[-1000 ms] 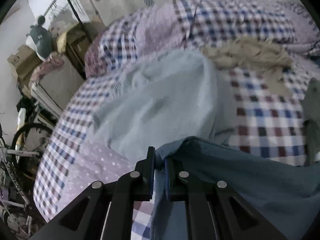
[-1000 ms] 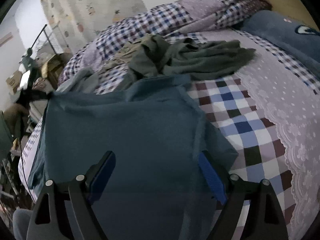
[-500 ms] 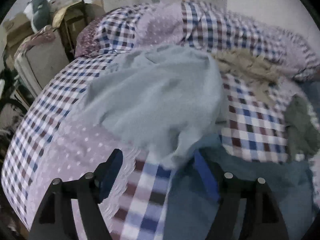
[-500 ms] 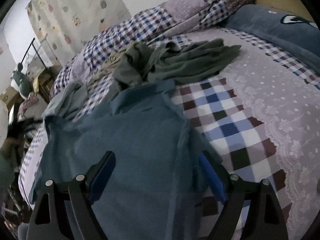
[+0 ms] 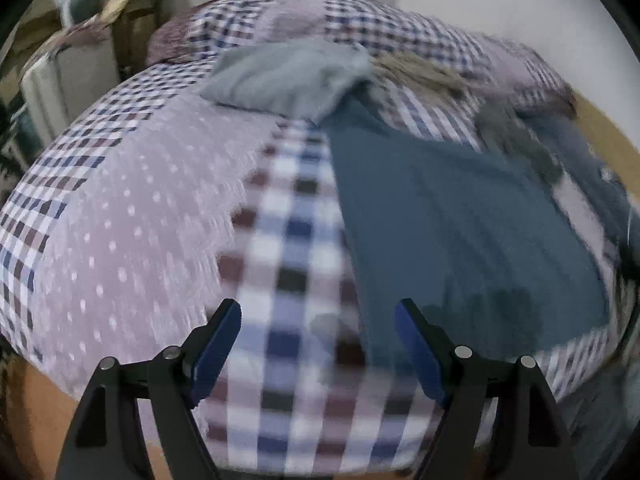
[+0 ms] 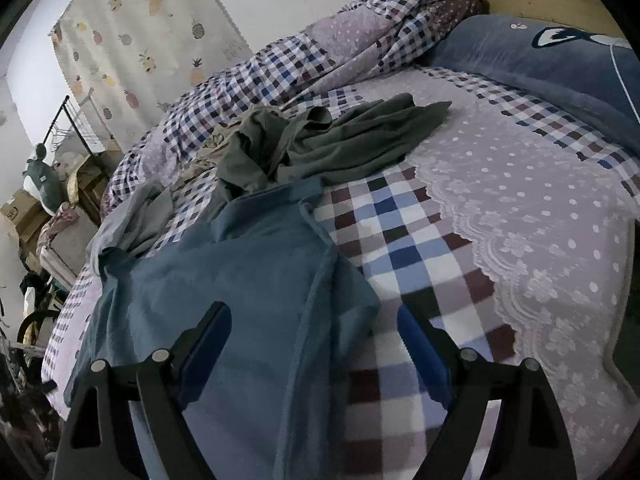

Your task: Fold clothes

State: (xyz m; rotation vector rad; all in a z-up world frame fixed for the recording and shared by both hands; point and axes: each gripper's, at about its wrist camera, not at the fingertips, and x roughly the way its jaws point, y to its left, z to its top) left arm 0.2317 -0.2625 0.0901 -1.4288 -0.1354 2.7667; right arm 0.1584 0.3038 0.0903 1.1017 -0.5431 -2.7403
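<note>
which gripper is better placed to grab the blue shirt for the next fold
Right, probably. The right gripper is open directly over the blue shirt, near its edge. The left gripper is also open, but over bare checked bedspread, with the shirt off to its side.

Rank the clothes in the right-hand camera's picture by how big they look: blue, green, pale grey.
1. Blue garment, though it lies nearest the camera, which flatters it.
2. Green garment.
3. Pale grey garment, partly hidden.
</note>
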